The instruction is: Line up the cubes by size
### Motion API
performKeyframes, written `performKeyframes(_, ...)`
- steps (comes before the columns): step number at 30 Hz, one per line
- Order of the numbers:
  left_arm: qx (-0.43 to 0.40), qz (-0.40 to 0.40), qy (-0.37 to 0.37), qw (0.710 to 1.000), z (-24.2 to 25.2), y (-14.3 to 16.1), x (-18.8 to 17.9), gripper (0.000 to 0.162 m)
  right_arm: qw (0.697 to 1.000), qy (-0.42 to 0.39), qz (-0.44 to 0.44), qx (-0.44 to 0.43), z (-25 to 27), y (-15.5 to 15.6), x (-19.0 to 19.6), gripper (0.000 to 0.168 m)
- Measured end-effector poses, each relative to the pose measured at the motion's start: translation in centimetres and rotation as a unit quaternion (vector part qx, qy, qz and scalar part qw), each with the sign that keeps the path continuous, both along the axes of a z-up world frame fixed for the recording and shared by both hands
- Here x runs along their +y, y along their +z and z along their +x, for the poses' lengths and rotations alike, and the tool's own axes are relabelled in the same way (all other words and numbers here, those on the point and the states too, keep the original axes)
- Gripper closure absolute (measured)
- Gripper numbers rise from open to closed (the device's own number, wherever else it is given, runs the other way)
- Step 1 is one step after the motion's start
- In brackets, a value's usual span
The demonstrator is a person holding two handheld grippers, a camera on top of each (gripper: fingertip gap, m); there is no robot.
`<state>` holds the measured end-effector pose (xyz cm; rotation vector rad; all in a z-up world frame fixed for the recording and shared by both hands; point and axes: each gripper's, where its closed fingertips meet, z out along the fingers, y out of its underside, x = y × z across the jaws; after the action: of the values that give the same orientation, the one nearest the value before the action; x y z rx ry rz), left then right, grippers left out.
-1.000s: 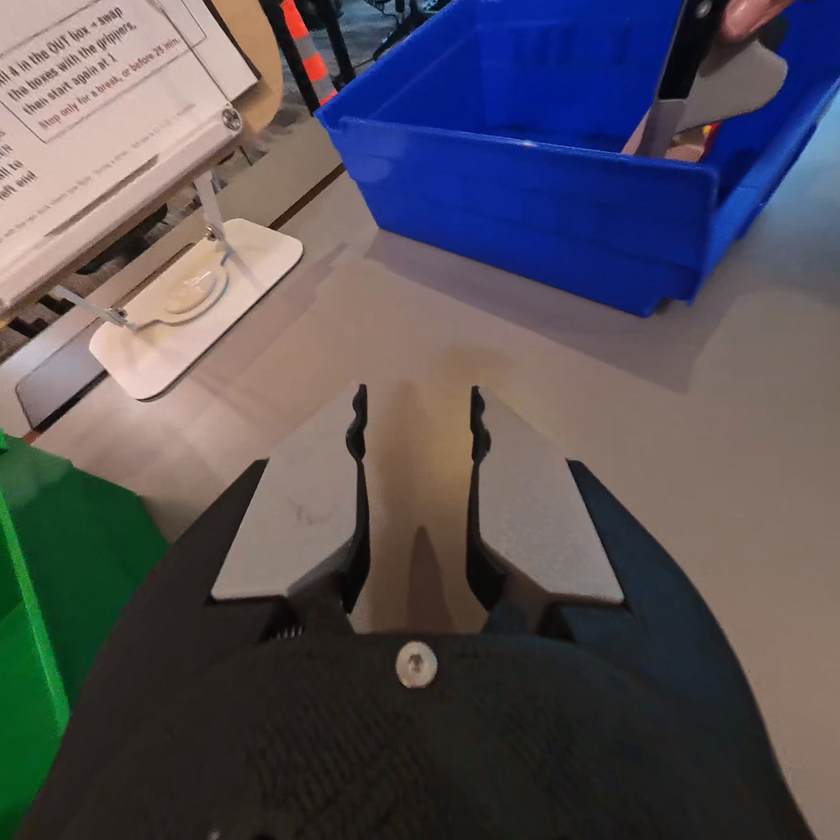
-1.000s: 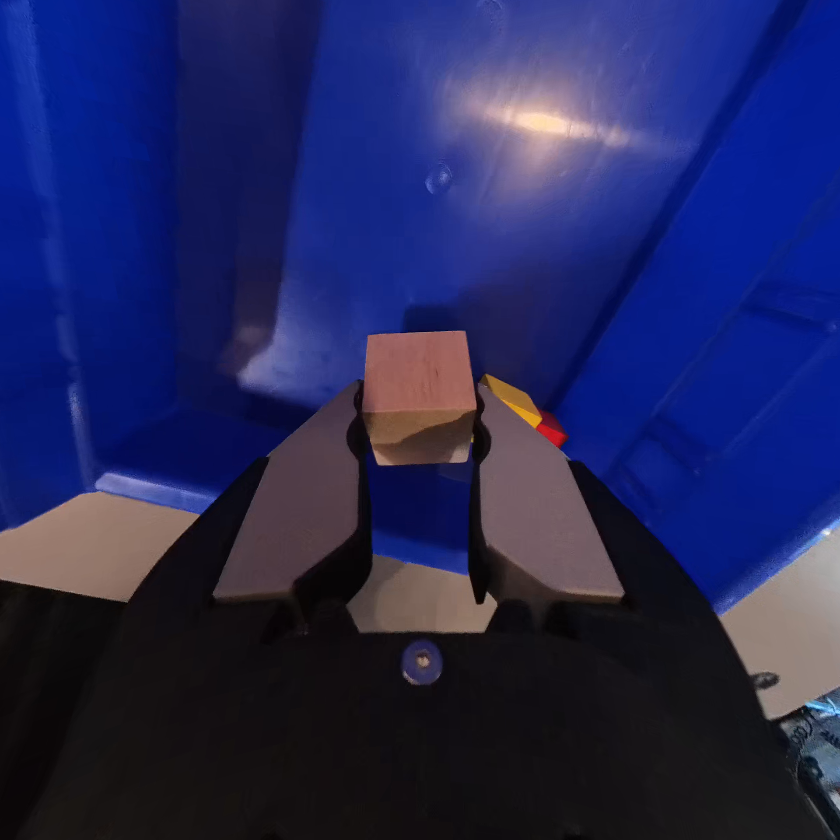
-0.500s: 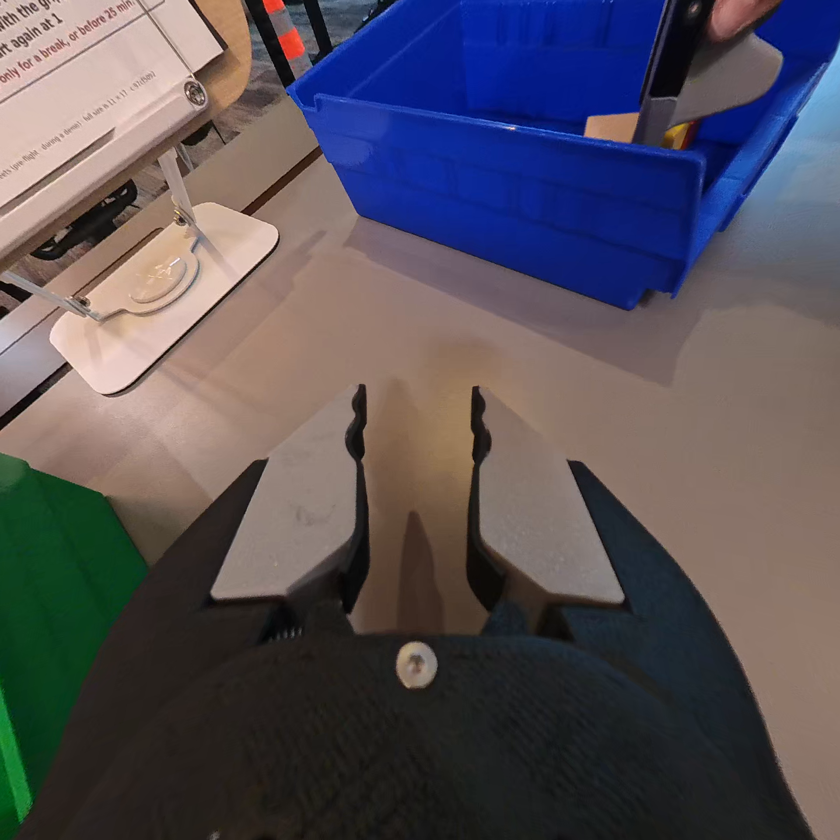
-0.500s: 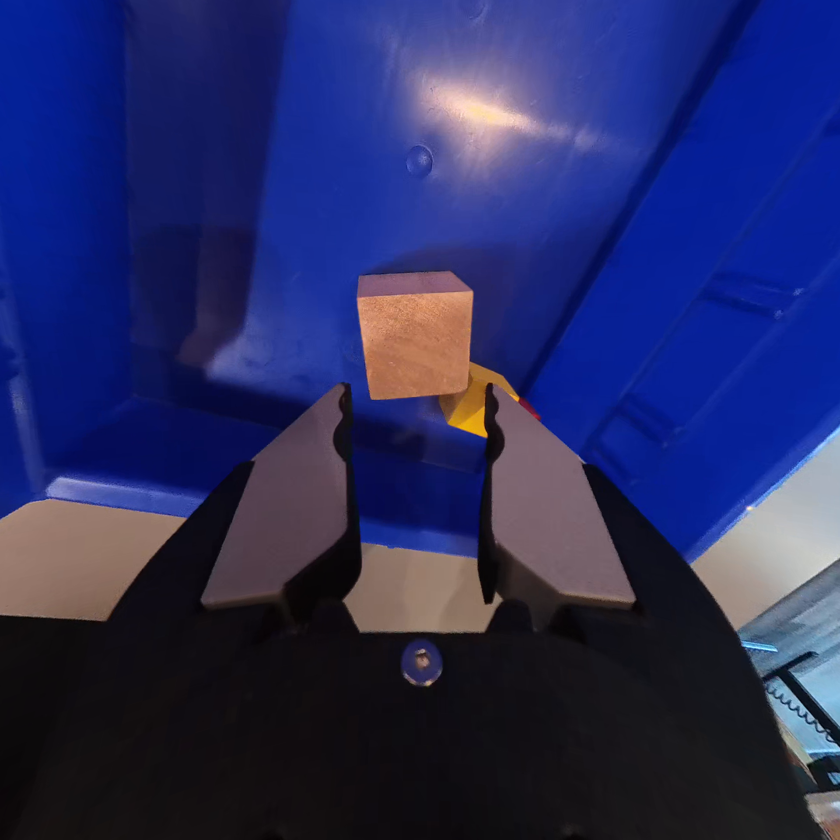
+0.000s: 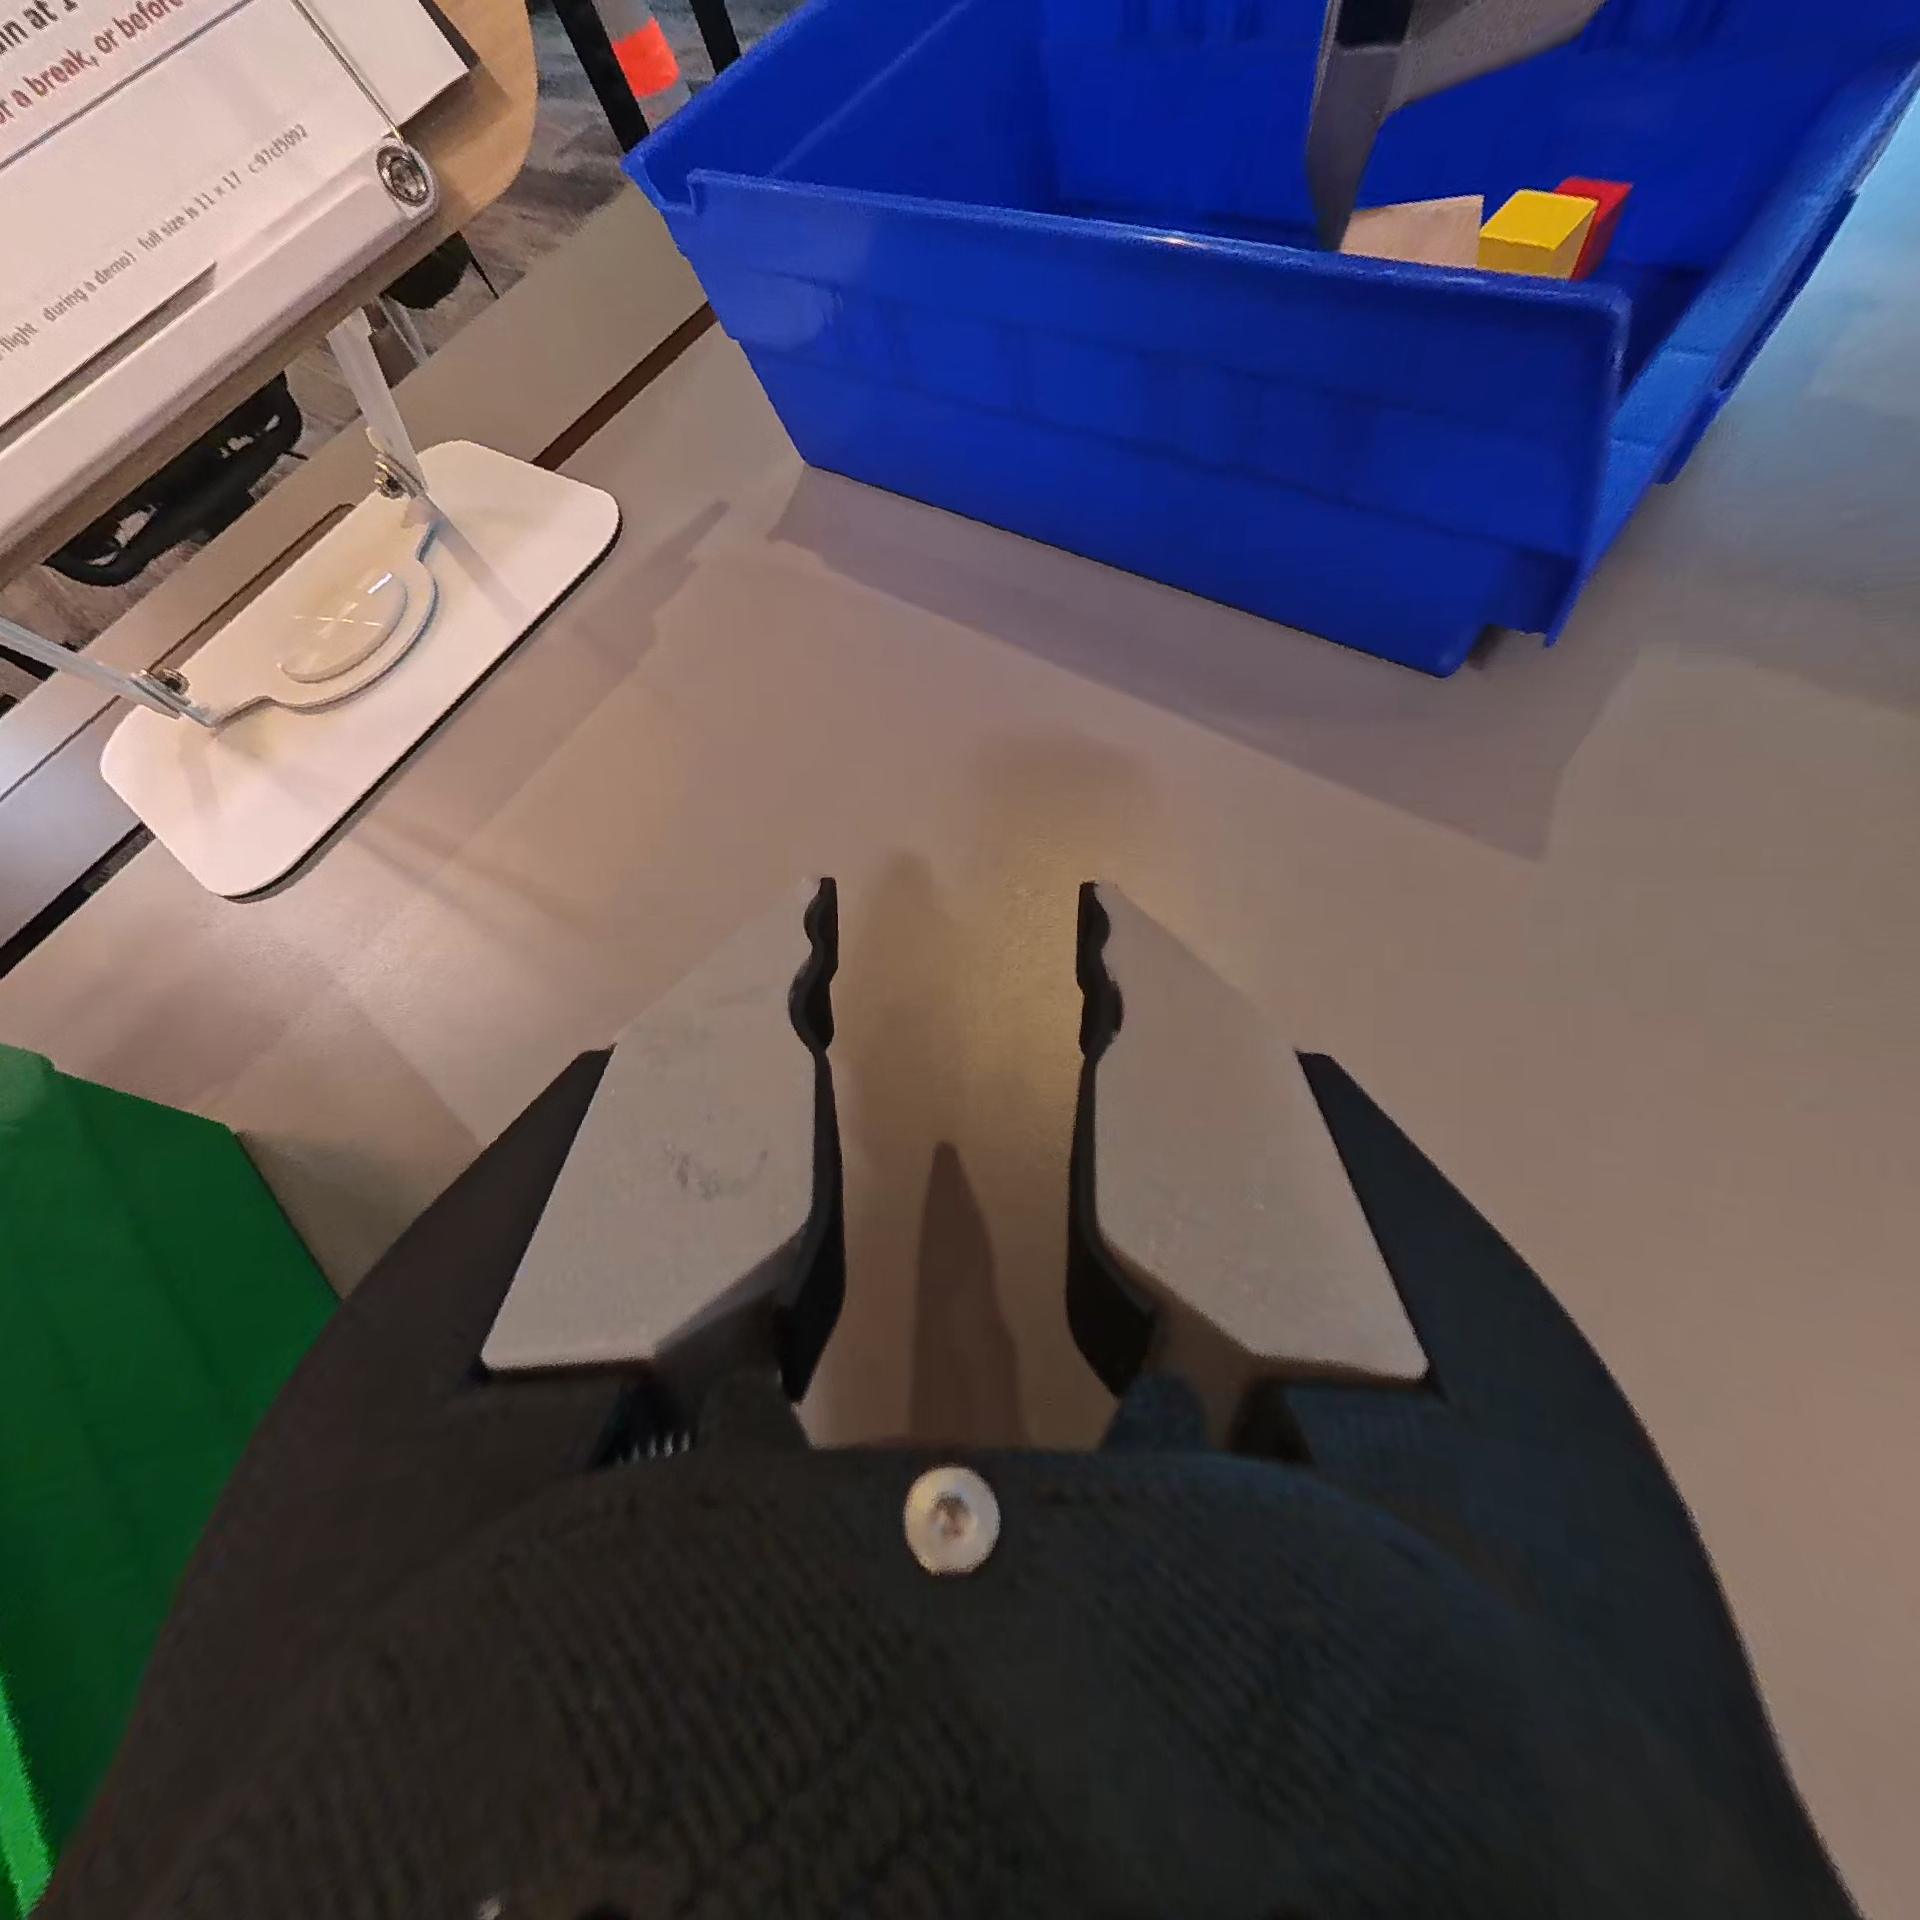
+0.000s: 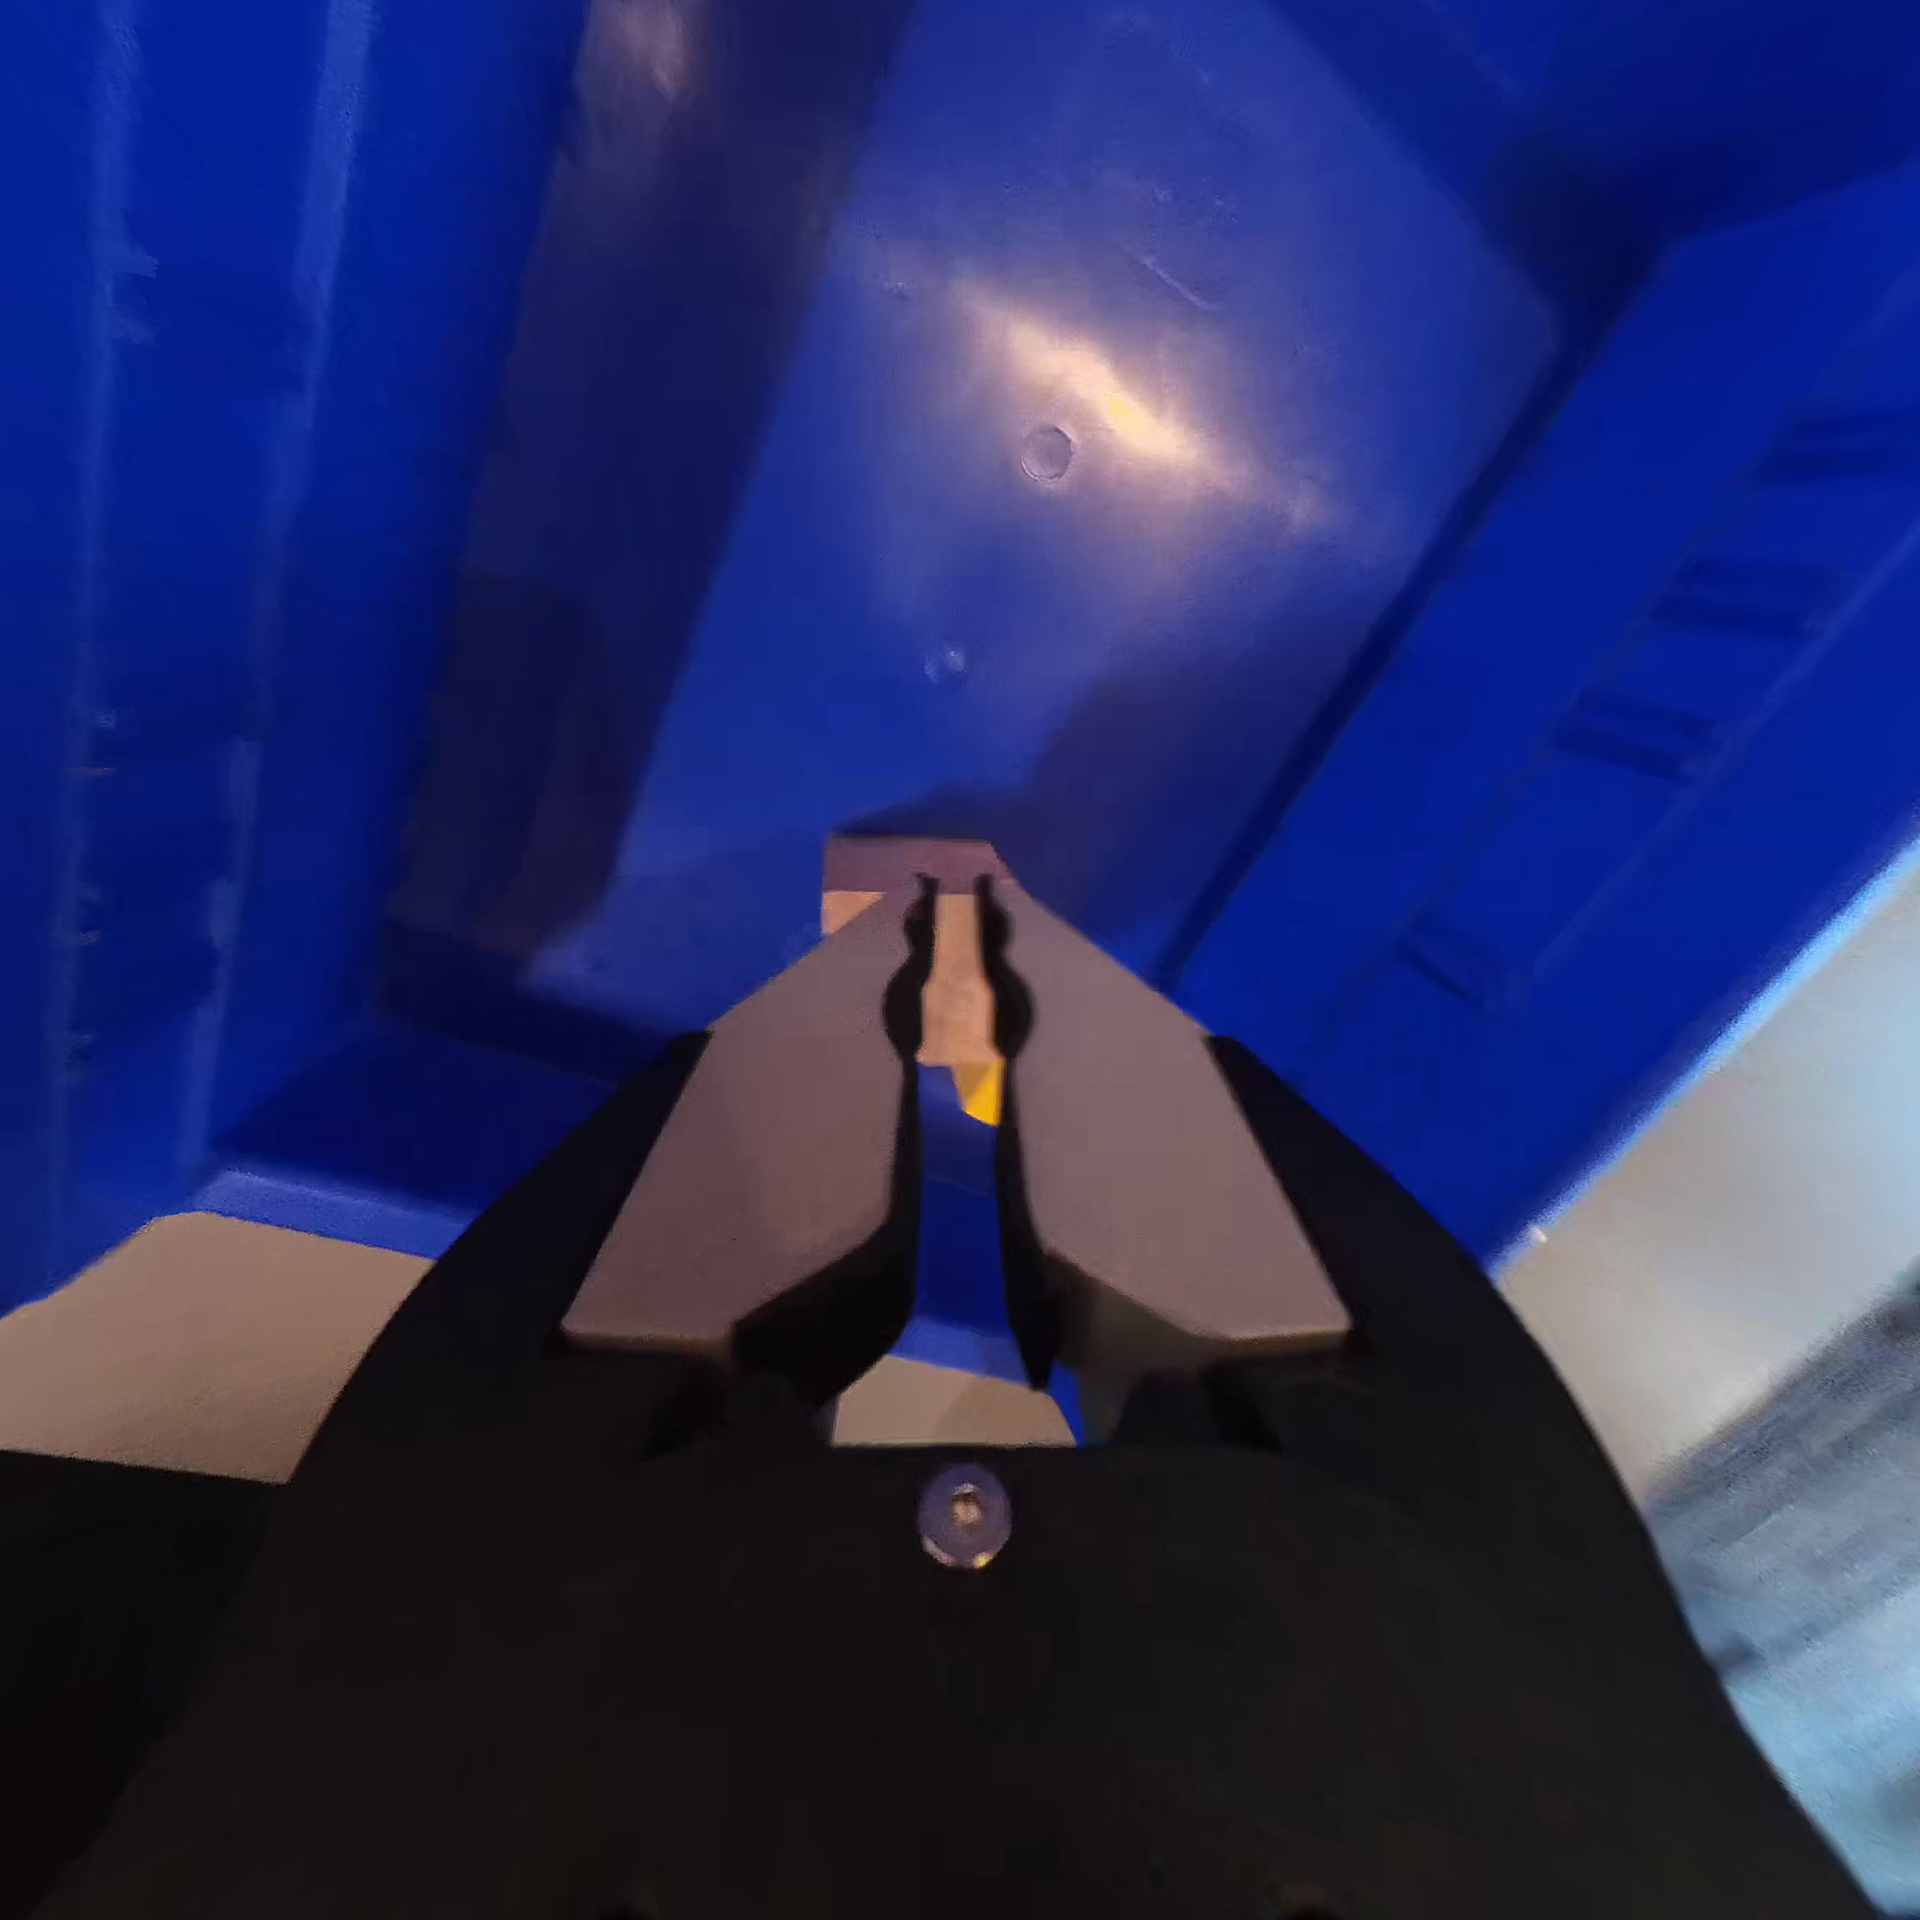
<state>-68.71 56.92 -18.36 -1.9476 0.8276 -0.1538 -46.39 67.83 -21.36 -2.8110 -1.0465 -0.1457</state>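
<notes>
A blue bin (image 5: 1143, 343) on the grey table holds a plain wooden cube (image 5: 1418, 227), a yellow cube (image 5: 1532, 234) and a red cube (image 5: 1600, 203), close together in its right corner. My right gripper (image 6: 954, 883) hangs over the bin floor (image 6: 1039, 468) with its jaws almost together and nothing between them. The wooden cube (image 6: 904, 860) lies on the floor beyond its tips, with the yellow cube (image 6: 982, 1096) beside it. My left gripper (image 5: 951, 894) is open and empty above the bare table, in front of the bin.
A sign holder stands on a white base plate (image 5: 343, 665) at the left. A green bin (image 5: 125, 1351) sits at the near left edge. The grey table (image 5: 1455, 987) stretches between my left gripper and the blue bin.
My right gripper let go of the wooden cube, which now rests on the bin floor, then closed its jaws. My left gripper kept open and shifted slightly; more of the bin's inside shows.
</notes>
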Motion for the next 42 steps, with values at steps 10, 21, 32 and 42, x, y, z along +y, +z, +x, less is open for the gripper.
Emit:
performKeyframes(10,0.009,0.0,-0.007,1.0,0.4,-0.1,-0.2,0.118,0.998,0.057,-0.015,0.02,-1.9,0.6,-2.2,0.159)
performKeyframes(21,0.004,-0.003,-0.005,1.0,0.2,-0.2,-0.2,0.118,0.996,0.05,-0.066,-0.015,-1.0,-2.3,-3.1,0.168)
performKeyframes(32,0.009,-0.005,-0.004,1.0,0.1,-0.4,-0.1,0.118,0.994,0.081,-0.067,-0.03,-0.1,-1.1,-5.6,0.167)
performKeyframes(42,-0.022,0.003,0.014,1.0,-1.6,3.1,-1.8,0.113,0.932,0.163,0.11,0.306,-11.9,9.3,-8.6,0.132)
